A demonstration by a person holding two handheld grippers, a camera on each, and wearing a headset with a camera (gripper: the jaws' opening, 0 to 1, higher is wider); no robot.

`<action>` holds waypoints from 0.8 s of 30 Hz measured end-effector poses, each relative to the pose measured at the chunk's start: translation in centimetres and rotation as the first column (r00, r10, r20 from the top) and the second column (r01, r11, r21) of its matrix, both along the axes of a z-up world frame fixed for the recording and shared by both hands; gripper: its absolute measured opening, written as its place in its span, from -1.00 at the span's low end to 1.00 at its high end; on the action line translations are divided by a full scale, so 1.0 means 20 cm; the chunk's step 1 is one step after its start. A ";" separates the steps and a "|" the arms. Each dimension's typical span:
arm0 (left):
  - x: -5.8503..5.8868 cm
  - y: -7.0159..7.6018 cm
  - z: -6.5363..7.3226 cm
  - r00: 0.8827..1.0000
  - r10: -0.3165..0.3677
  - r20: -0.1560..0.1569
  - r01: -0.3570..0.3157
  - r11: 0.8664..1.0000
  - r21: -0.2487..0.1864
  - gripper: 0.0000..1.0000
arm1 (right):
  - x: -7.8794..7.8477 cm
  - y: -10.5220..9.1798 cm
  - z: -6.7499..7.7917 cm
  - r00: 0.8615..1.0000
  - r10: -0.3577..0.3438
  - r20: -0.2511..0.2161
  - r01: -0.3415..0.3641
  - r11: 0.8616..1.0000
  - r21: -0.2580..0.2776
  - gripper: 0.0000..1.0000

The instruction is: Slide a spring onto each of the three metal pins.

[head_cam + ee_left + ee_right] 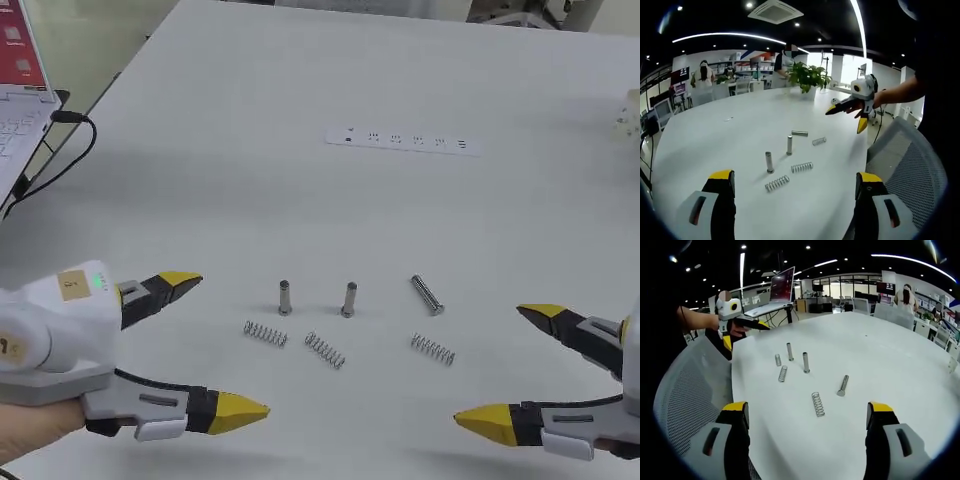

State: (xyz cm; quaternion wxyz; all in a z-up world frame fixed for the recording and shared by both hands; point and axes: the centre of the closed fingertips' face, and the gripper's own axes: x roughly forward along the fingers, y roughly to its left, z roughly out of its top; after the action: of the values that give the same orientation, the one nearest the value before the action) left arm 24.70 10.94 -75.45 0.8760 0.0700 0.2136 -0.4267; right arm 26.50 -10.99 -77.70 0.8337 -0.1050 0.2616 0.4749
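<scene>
Coiled wire springs (325, 350) and smooth cylindrical pins (348, 299) are set on the matte table (400, 220); the jaws of left gripper (234, 343) and right gripper (487, 364) are held wide, empty.

White table (300, 80), white power strip (402, 140) lying flat, open laptop (15, 110) at left edge, black cable (66, 116) beside it

1. White table (300, 80), head view.
2. L pin (285, 297), mid pin (349, 298) upright; R pin (427, 294) lying flat.
3. L spring (265, 334), mid spring (325, 350), R spring (432, 348) flat, near the pins.
4. Power strip (402, 140) farther back; laptop (15, 100) w/ black cable (70, 150) at L edge.
</scene>
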 end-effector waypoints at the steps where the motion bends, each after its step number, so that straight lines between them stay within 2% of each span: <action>1: 0.00 0.00 0.00 1.000 0.001 0.001 -0.001 1.000 0.000 0.96 | 0.00 0.00 0.00 1.000 0.002 -0.006 -0.002 1.000 -0.002 0.96; 9: 0.01 0.00 0.01 1.000 0.000 0.004 0.000 1.000 -0.001 0.96 | 0.05 0.02 0.00 0.999 -0.006 -0.037 0.005 1.000 -0.017 0.82; 19: 0.01 -0.01 -0.01 1.000 -0.003 -0.006 0.003 1.000 -0.004 0.96 | 0.11 0.04 0.02 0.999 -0.006 -0.046 0.004 0.999 -0.040 0.65; 24: 0.02 0.00 -0.01 1.000 0.001 -0.008 -0.001 1.000 -0.010 0.96 | 0.17 0.05 0.03 0.999 0.005 -0.041 -0.007 0.998 -0.063 0.58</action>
State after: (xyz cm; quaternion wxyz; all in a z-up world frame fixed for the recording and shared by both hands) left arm 25.00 10.93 -75.61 0.8757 0.0638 0.2151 -0.4276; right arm 29.93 -9.90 -77.09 0.8229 -0.1226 0.2932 0.4710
